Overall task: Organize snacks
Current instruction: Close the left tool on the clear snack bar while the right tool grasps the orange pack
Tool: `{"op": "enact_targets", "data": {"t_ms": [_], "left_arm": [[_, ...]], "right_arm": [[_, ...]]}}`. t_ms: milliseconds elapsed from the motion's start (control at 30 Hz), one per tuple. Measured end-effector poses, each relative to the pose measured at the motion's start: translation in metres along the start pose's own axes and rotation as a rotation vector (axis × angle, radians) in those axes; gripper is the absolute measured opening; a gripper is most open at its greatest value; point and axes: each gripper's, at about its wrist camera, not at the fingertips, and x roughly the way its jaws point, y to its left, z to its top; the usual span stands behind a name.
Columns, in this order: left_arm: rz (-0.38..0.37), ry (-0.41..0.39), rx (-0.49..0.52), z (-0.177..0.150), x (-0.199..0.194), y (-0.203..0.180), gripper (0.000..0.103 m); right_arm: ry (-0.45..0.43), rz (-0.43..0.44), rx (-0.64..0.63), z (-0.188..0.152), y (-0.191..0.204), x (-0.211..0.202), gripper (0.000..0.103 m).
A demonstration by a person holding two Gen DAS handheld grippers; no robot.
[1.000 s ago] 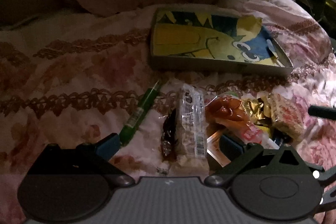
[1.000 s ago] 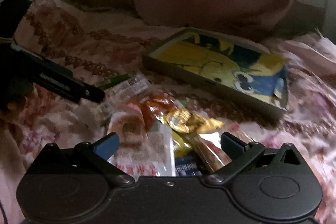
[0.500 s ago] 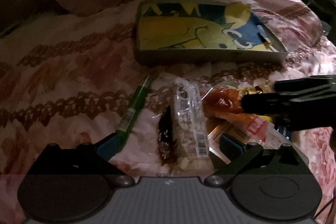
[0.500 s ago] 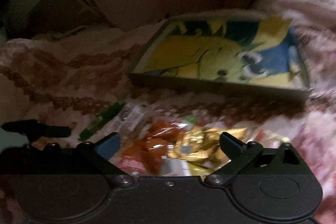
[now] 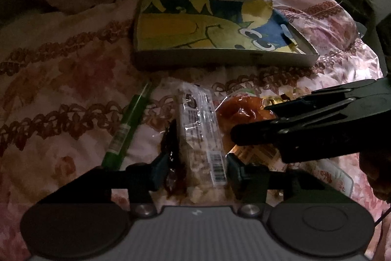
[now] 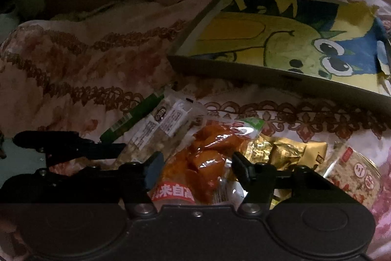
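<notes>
Snack heap: lying on a flowered bedspread (image 5: 61, 80), just in front of the tray, toward six o'clock from it.
Left gripper (image 5: 195, 170): jaws closing around the long clear-wrapped cereal bar (image 5: 200, 138); the dark fruit strip (image 5: 172, 153) is lying against the bar's nine o'clock side, also between the fingers. Pads look very near the wrapper; firm contact I cannot confirm.
Right gripper (image 6: 195, 168): jaws closing over the orange pouch (image 6: 207, 163), which is sitting between the fingers; no squeeze showing yet.
Bar, handling: probably light and crumbly, film slippery; taking it across the middle of its narrow width, gently, looks best.
Pouch, handling: likely soft, squashy and slick; gripping the body rather than the sealed edge seems safer.
Other snacks: gold foil pack (image 6: 281, 153) at three o'clock of the pouch, round cracker pack (image 6: 354, 177) farther the same way; green pen (image 5: 127, 131) at nine o'clock of the bar.
Tray (image 5: 220, 60): shallow, cartoon-printed floor, holding no snacks yet.
</notes>
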Motion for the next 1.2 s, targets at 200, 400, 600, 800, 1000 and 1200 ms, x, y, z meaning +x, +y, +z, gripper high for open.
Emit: {"op": "enact_targets", "data": {"t_ms": [200,400,600,800,1000,1200], "left_arm": [[0.012,0.001,0.036,-0.001,0.002,-0.003,0.056],[0.022,-0.014,0.065,-0.002,-0.003,-0.009,0.043],[0.027,-0.020,0.027,0.000,-0.005,-0.006,0.042],[0.047,-0.052,-0.022,0.001,-0.010,0.001,0.042],[0.029,-0.068,-0.056,0.001,-0.014,0.002,0.041],[0.029,-0.115,-0.084,0.002,-0.029,-0.001,0.041]], "right_arm": [[0.013,-0.028,-0.006,-0.003,0.000,0.007,0.055],[-0.004,-0.059,-0.016,-0.007,0.002,-0.001,0.042],[-0.023,-0.079,-0.053,-0.010,0.006,-0.007,0.041],[-0.046,-0.093,-0.101,-0.013,0.009,-0.013,0.040],[-0.096,-0.119,-0.198,-0.019,0.019,-0.024,0.040],[-0.182,-0.158,-0.281,-0.022,0.029,-0.036,0.040]]}}
